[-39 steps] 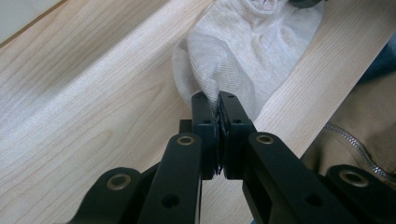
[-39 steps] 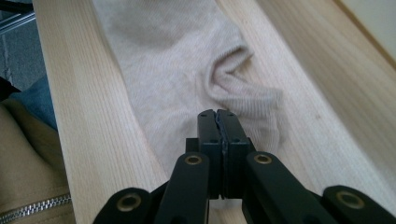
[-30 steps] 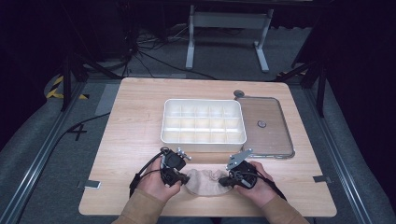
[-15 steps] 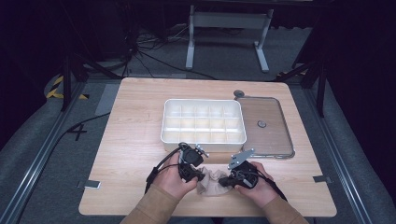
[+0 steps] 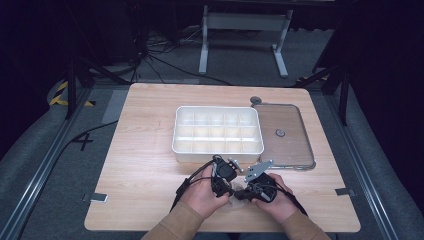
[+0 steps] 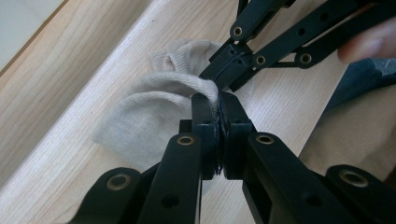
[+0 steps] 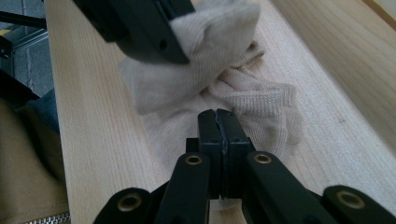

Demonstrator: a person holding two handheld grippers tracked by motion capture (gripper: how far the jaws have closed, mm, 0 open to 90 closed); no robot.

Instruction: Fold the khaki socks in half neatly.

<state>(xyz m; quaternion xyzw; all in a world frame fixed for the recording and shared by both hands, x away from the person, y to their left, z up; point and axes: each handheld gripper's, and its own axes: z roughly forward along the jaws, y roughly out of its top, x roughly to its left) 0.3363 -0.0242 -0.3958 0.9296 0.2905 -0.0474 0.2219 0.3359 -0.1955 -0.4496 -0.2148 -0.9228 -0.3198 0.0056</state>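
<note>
Gripping one beige sock [image 6: 154,100] from two sides, low centre of the high view.

Spreading across most of the high view, a wooden table [image 5: 145,165]; at its middle, a white compartment tray [image 5: 217,131], all cells bare; just right of that, a clear flat lid [image 5: 283,134] lying on the wood. Below the tray, crowded together near the bottom edge, two hands hiding nearly all of the fabric. Left gripper [image 6: 218,100] with jaws closed on a bunched fold of the sock at frame centre; right gripper [image 7: 217,116] likewise pressed together, cloth pinched between its tips, bulk of the sock crumpled beyond on the boards.
</note>
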